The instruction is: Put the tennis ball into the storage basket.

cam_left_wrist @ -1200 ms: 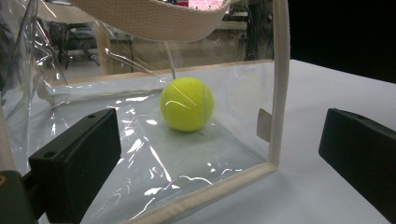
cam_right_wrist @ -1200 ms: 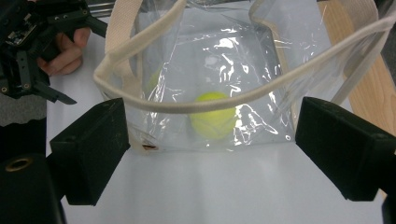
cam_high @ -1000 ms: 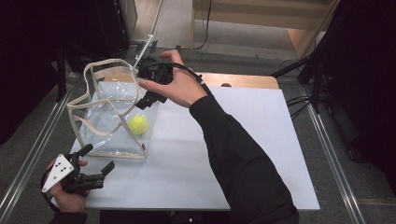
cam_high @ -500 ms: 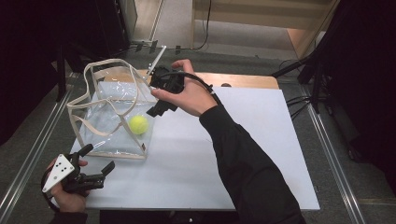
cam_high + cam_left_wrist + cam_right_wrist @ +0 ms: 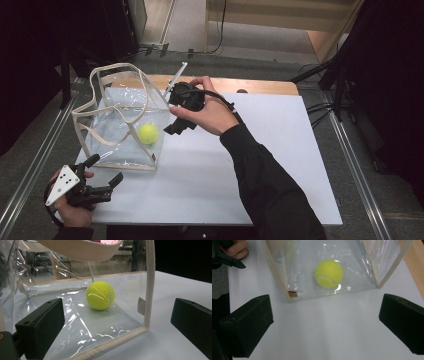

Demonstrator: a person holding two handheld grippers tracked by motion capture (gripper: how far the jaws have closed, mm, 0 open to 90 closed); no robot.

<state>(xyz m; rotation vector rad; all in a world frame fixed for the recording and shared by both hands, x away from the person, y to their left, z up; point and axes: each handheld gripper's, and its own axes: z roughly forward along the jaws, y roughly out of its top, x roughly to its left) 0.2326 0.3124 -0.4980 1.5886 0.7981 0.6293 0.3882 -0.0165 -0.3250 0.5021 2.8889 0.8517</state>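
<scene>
the tabletop (image 5: pixel 280 165) carries a clear bag (image 5: pixel 120 125) standing open with the ball (image 5: pixel 148 133) already inside on its floor, so this looks like the moment right after the drop. next move is probably just backing the right hand-held gripper (image 5: pixel 176 125) away without snagging the rim or straps. since the earlier frame it's come off the bag's mouth toward the near side, its jaws have just been opening and now gape wide with nothing between them, while the left hand-held gripper (image 5: pixel 102 172) sits open and empty at the bag's near corner, same as before.
</scene>
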